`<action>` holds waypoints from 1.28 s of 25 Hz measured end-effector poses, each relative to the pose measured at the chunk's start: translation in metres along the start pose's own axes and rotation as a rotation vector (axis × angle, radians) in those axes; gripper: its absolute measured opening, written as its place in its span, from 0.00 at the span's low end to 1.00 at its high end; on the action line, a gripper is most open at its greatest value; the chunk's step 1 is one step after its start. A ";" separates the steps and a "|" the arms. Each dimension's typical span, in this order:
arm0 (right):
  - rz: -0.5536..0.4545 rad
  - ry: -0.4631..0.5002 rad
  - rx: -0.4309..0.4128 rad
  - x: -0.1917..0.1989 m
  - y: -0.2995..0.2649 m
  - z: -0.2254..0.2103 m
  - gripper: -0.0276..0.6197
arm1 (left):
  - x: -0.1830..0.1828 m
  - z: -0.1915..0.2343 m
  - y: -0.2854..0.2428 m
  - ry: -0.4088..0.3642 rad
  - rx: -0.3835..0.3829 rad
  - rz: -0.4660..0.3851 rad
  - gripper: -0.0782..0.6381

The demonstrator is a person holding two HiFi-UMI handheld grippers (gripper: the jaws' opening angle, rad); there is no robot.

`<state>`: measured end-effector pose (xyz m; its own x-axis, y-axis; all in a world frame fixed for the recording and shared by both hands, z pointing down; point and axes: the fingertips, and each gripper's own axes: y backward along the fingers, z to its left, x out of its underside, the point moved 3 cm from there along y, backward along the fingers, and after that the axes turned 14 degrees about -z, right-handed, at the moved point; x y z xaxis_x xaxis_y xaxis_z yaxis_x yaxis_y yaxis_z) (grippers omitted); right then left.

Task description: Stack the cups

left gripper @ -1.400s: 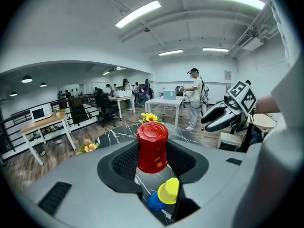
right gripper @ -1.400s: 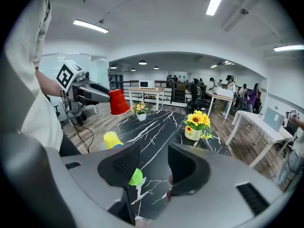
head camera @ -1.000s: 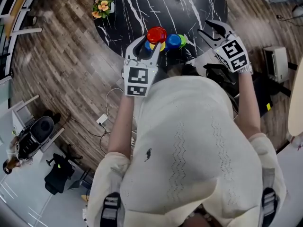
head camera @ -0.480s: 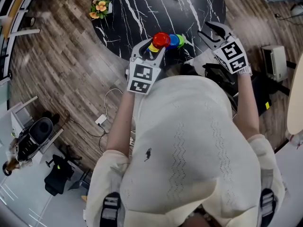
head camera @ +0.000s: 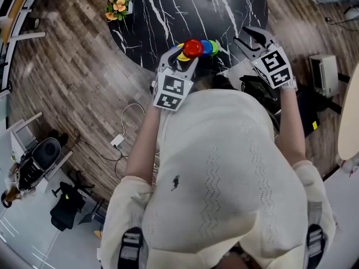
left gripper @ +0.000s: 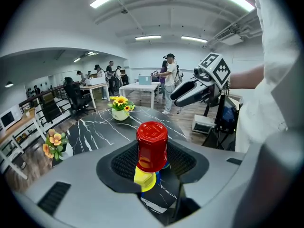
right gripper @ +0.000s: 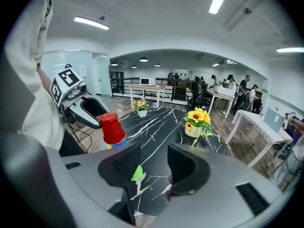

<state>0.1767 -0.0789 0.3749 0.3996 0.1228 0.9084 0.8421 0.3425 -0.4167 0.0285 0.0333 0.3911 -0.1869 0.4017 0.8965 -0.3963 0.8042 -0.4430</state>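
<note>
We show the left gripper closed on an upturned red cup, its pads pressing the cup's sides at a middling spread. The cup hangs over the near edge of the black marble table, directly above a yellow cup. The red rim overlaps the yellow one in every view, so we cannot tell whether the two touch. A blue cup stands just beside them; in the left gripper view the red cup hides all but a thin strip of it. A green cup appears only as a sliver, cut off by one jaw in the right gripper view. The right gripper hovers well apart to the right, its jaws spread with only bare table between them. In the head view the person's torso covers the nearest table edge.
</note>
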 end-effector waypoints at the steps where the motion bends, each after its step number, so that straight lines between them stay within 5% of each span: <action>1: 0.002 0.000 -0.001 0.000 0.000 0.001 0.33 | 0.000 -0.001 0.000 -0.001 0.004 -0.003 0.39; 8: 0.006 -0.002 -0.013 0.000 -0.002 0.004 0.33 | 0.001 -0.005 0.003 0.018 0.034 -0.022 0.43; 17: -0.081 -0.113 -0.028 -0.010 -0.008 0.005 0.27 | -0.021 0.012 0.025 0.247 0.046 -0.158 0.47; 20: -0.097 -0.101 -0.004 -0.015 -0.008 0.002 0.19 | -0.033 0.032 0.040 0.261 -0.027 -0.220 0.38; 23: -0.134 -0.096 0.027 -0.022 -0.008 -0.003 0.06 | -0.036 0.063 0.051 0.222 -0.200 -0.256 0.16; 27: -0.167 -0.092 0.019 -0.030 -0.013 -0.007 0.06 | -0.041 0.092 0.051 0.204 -0.343 -0.295 0.14; 32: -0.197 -0.078 0.028 -0.044 -0.017 -0.014 0.05 | -0.067 0.102 0.043 0.175 -0.353 -0.360 0.14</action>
<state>0.1501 -0.1029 0.3413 0.1979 0.1227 0.9725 0.8901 0.3930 -0.2307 -0.0682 -0.0037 0.3128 0.0697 0.1154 0.9909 -0.0752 0.9911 -0.1102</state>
